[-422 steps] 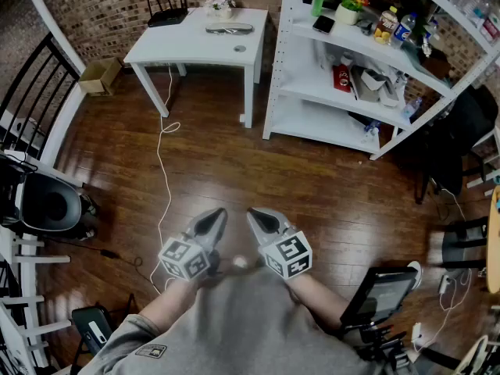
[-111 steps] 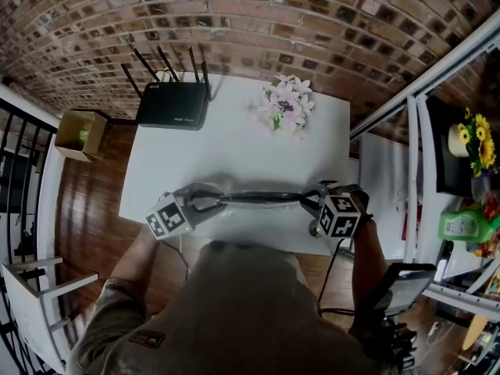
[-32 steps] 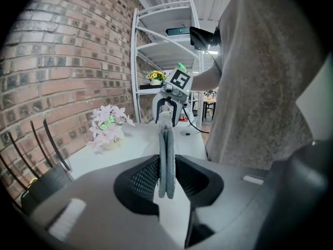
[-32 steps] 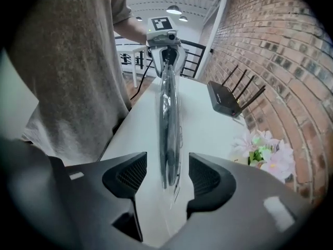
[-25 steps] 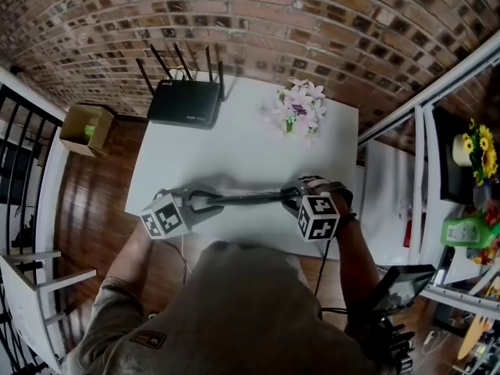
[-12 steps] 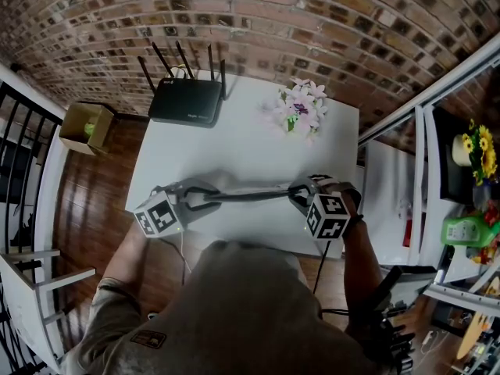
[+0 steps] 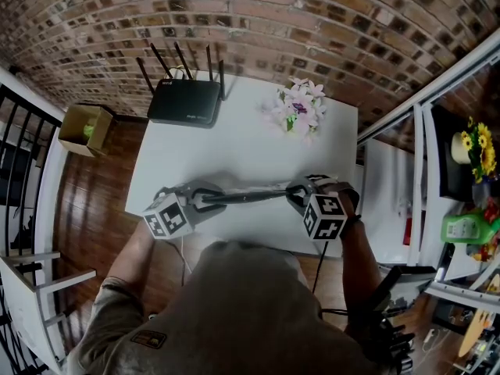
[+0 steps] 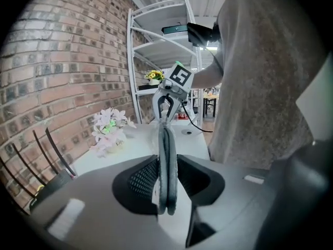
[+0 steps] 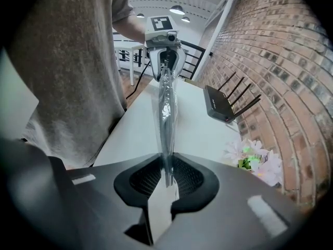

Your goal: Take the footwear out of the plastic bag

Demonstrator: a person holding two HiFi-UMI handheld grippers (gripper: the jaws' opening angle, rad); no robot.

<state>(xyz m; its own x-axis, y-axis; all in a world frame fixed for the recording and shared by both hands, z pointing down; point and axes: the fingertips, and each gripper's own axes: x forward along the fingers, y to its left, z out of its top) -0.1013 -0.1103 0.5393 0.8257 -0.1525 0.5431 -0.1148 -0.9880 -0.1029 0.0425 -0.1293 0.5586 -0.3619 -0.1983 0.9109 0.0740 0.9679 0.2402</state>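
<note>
- the left gripper (image 7: 205,199) has just been opening its jaws a little. in the left gripper view the pads still look to touch both flat sides of the footwear (image 8: 166,155), so this reads as a looser hold, not a release.
- the right gripper (image 7: 295,196) has just been closing. its jaws are now narrow, pinched on the clear film of the plastic bag (image 9: 167,103).
- neither gripper has shifted over the tabletop (image 7: 234,143) since a second ago.
- for the task this looks like setting up the pull, with the film held at one end and the footwear at the other. nothing is out yet.
- the footwear spans between the two grippers, along the tabletop's front edge, and appears wrapped in the bag.
- counts: two grippers, one bag, two dark flat soles lying face to face, one router (image 7: 186,101) and one bunch of flowers (image 7: 301,108) near the tabletop's back edge.
</note>
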